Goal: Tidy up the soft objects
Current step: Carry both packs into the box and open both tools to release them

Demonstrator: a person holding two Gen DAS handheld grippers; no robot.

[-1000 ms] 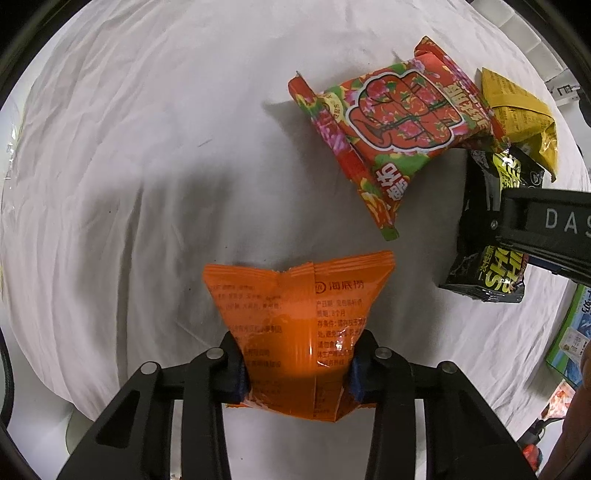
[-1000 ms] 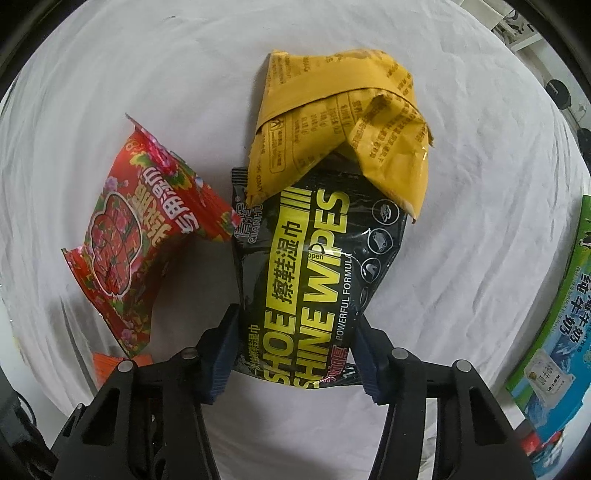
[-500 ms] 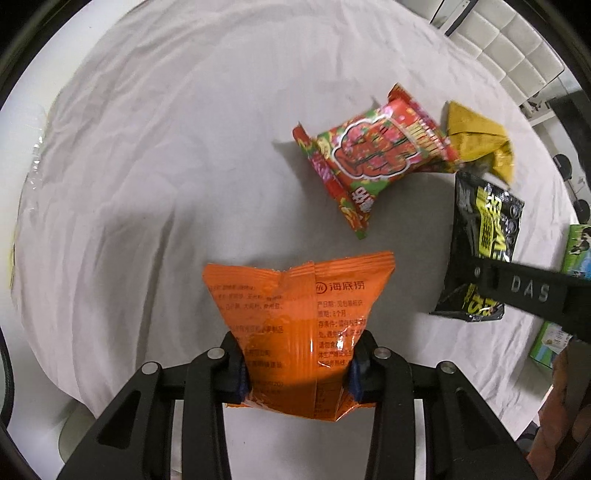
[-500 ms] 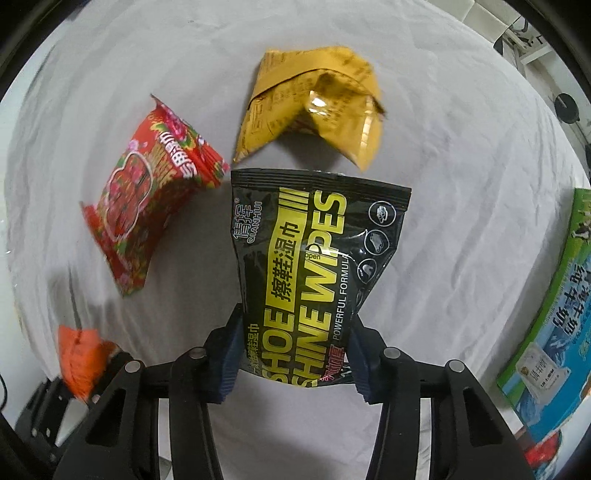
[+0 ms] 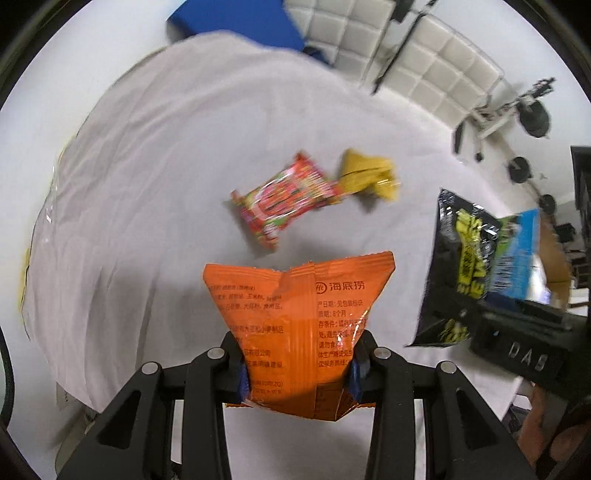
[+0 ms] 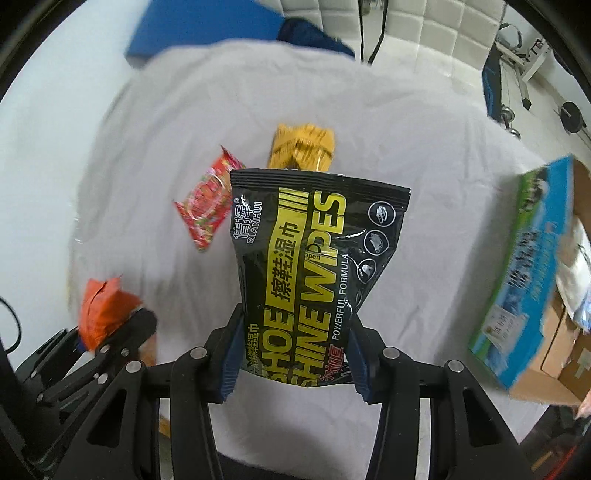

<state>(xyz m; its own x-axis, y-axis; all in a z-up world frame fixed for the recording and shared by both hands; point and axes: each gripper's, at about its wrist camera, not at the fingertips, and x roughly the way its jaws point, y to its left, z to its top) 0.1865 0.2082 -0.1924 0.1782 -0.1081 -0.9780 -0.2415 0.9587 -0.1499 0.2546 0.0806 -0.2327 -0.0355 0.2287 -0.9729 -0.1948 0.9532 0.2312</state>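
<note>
Four soft packs show in all. Two are held and two lie on the white cloth (image 5: 155, 155).

The left gripper (image 5: 301, 369) is clamped on one orange pack (image 5: 295, 321), its blue pads pinching the pack's lower half, so the pack stands up ahead of the fingers, clear of the cloth. The right gripper (image 6: 295, 354) grips one black wipes pack (image 6: 306, 254) the same way, by its lower end; its jaws have just been closing a little tighter on the pack.

Ahead of both grippers, well below the held packs, one red pack (image 5: 284, 199) and one yellow pack (image 5: 369, 177) lie on the cloth, the two touching at one end. In the right wrist view the yellow pack (image 6: 303, 147) sits just past the top edge of the wipes pack, and the red pack (image 6: 208, 195) is to the left of it.

To the right of the right gripper stands one blue and green carton (image 6: 532, 266), past the cloth's edge. Beyond the cloth's far edge there is one blue box (image 5: 236, 18) and a white padded seat (image 5: 436, 62).
</note>
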